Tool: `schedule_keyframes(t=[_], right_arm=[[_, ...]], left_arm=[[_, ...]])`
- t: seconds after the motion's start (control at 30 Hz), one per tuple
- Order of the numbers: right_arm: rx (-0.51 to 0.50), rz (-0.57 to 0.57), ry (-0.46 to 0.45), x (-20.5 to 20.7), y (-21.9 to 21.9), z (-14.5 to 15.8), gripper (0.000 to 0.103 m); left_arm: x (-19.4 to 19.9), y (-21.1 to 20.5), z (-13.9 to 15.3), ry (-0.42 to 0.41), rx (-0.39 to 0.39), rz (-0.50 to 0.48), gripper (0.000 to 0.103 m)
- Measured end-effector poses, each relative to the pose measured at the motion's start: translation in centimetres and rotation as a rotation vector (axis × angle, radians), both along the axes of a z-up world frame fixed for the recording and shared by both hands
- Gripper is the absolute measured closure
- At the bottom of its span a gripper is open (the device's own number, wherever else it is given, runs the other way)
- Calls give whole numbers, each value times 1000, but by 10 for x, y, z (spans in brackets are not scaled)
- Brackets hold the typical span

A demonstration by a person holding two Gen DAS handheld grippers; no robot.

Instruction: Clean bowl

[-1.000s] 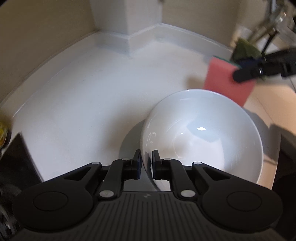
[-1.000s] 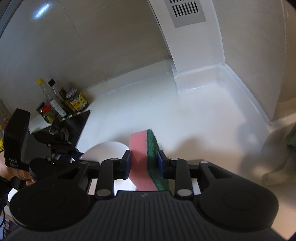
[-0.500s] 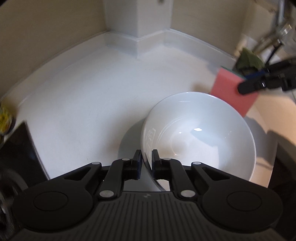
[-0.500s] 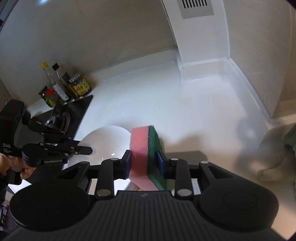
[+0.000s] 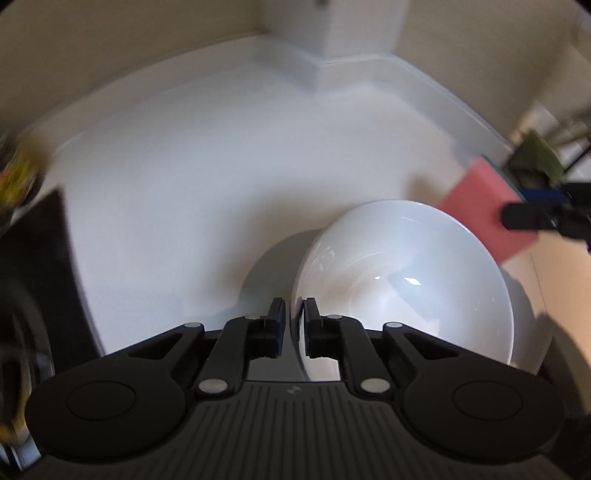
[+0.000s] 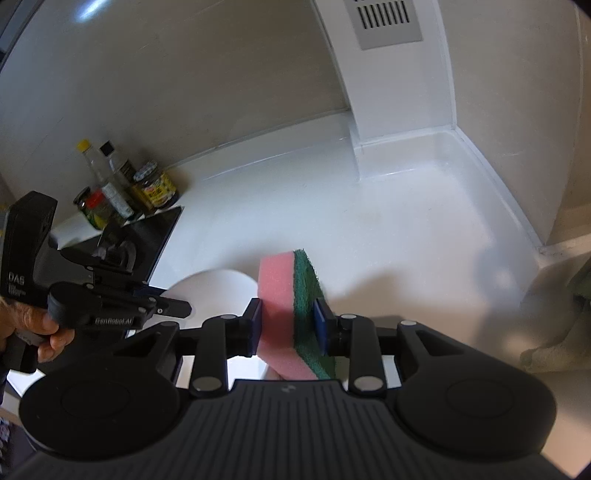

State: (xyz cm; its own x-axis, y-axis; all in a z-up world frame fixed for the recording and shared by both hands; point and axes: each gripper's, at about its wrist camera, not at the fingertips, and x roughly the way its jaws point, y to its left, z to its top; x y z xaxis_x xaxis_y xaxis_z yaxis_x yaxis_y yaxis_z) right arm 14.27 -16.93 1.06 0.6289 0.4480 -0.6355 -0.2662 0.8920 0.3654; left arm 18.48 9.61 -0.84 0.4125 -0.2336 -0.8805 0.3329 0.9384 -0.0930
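A white bowl (image 5: 406, 288) hangs tilted above the white counter (image 5: 207, 177). My left gripper (image 5: 294, 314) clamps its near rim between the pads, and its jaws are opening slightly. A pink and green sponge (image 6: 280, 284) stands upright in my right gripper (image 6: 288, 321), which is shut on it. In the left wrist view the sponge (image 5: 484, 214) hovers just past the bowl's far right rim, apart from it. The right wrist view shows the bowl (image 6: 218, 291) low left of the sponge, with the left gripper (image 6: 173, 301) and a person's hand (image 6: 33, 325) beside it.
Bottles and jars (image 6: 122, 192) stand at the back left by a black glass hob (image 6: 162, 229). A green cloth (image 5: 535, 155) lies at the right near a sink edge. Walls and a vented column (image 6: 388, 22) close off the counter's back corner.
The left gripper rolled with the bowl, so the counter corner swung rightward in its view. The sponge stays just beyond the bowl's right rim. The right gripper has hardly moved.
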Motion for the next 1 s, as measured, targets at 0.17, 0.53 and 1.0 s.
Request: schedule_keyframes(t=[0.17,0.53,1.0], right_arm=[[-15,10,0,-2,1,2,77],[-21,18,-4,-6,2,2,78],[-10,-7,-6,6,2,3,78]], left_arm=[[-9,-4,2,-27,22,83,92],[-9,-8,3,-54,45,56,94],[-4,-21,2,-111,151,-351,93]])
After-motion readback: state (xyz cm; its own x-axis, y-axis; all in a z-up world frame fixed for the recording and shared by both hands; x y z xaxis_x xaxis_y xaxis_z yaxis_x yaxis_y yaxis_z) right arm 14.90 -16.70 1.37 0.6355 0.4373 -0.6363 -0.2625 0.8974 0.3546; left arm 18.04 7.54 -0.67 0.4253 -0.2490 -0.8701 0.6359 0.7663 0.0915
